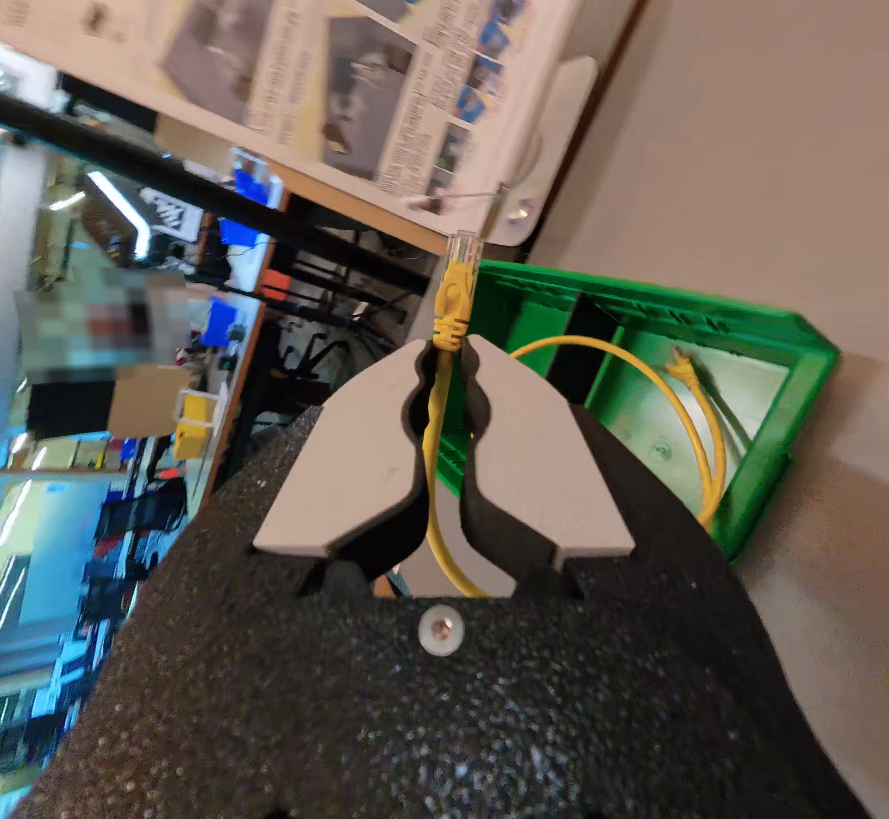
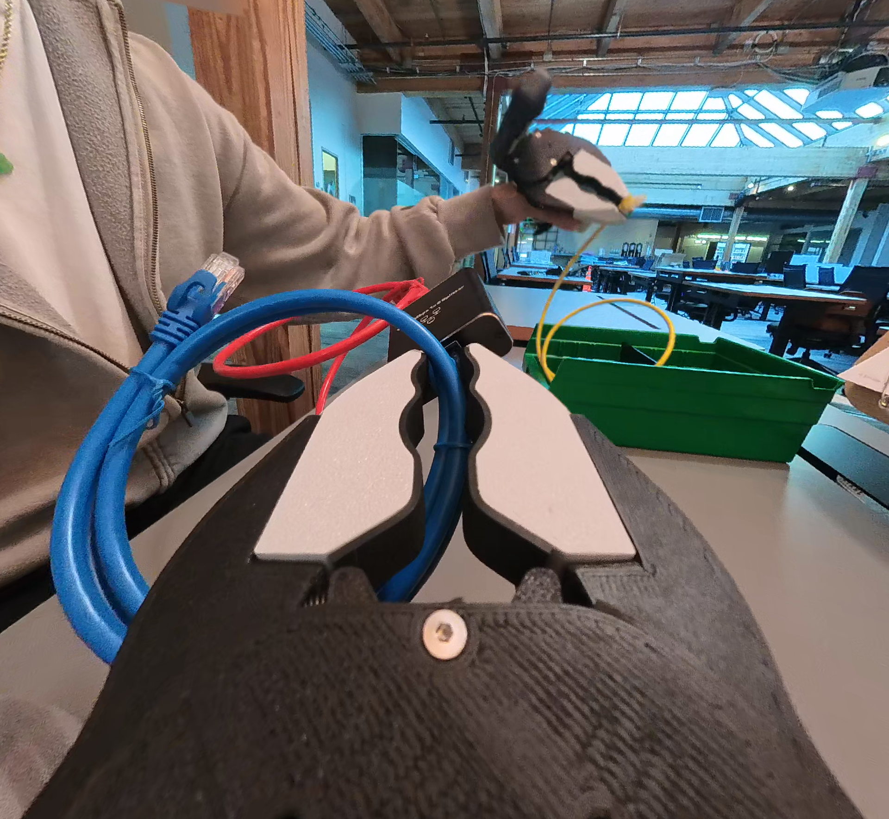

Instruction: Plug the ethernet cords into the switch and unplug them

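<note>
Left wrist view: the left tongs (image 1: 446,347) are clamped on the yellow cord (image 1: 435,416) just behind its boot, so that the clear plug (image 1: 464,247) stands upright past the fingertips, free of any socket. The cord runs back between the grey fingers (image 1: 356,454), leaves under the gripper body and arcs round into the green bin (image 1: 813,392), where its second plug end (image 1: 682,363) lies on the bin floor in the right-hand compartment. The bin sits on the pale worktop (image 1: 793,170), with a dark divider across its middle. Behind the plug hangs a printed poster (image 1: 308,45), blurred. Right wrist view: the right tongs (image 2: 445,363) are closed on the blue cord (image 2: 452,416), which is coiled in a loop and bound with ties; the loop swings out to the left of the gripper, and its blue-booted plug (image 2: 211,281) points up and right, unconnected. Just beyond the fingertips a black switch (image 2: 457,315) is tilted on the worktop (image 2: 769,555); whether the blue cord touches it cannot be told. A red cord (image 2: 308,348) loops beside the switch on its left; its end reaches the switch, but seating in a port cannot be confirmed. Further off, the left tongs (image 2: 620,204) are held raised by a person's hand (image 2: 524,204), grey sleeve (image 2: 288,228) extended, with the yellow cord (image 2: 558,286) hanging down into the green bin (image 2: 673,406).
</note>
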